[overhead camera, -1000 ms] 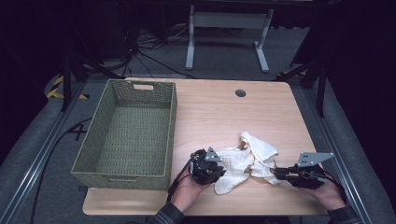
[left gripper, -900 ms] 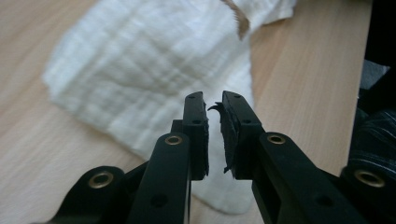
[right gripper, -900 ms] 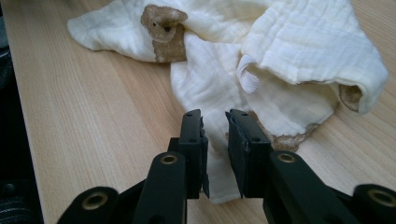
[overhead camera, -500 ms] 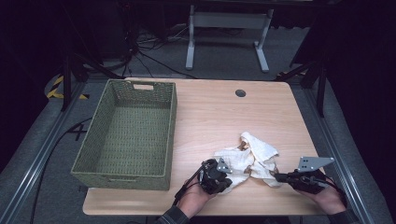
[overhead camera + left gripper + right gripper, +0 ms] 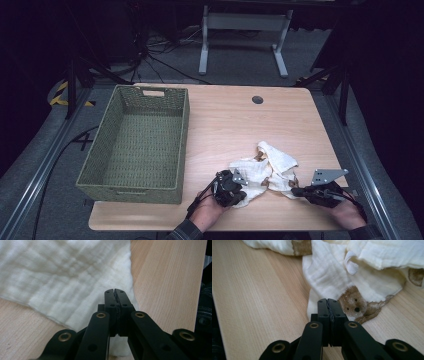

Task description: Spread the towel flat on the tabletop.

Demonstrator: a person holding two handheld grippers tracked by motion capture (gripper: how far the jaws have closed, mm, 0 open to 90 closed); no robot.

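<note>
Both claws have just been closing on the cream cloth (image 5: 264, 172) lying at the worktop's (image 5: 235, 120) near edge: left claw (image 5: 115, 292) is pinching its left corner, right claw (image 5: 327, 300) its right corner.

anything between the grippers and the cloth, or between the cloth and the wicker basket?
Nothing visible. The left gripper and right gripper have just closed at the edges of the cream cloth. Bare tabletop lies between it and the open wicker basket.
</note>
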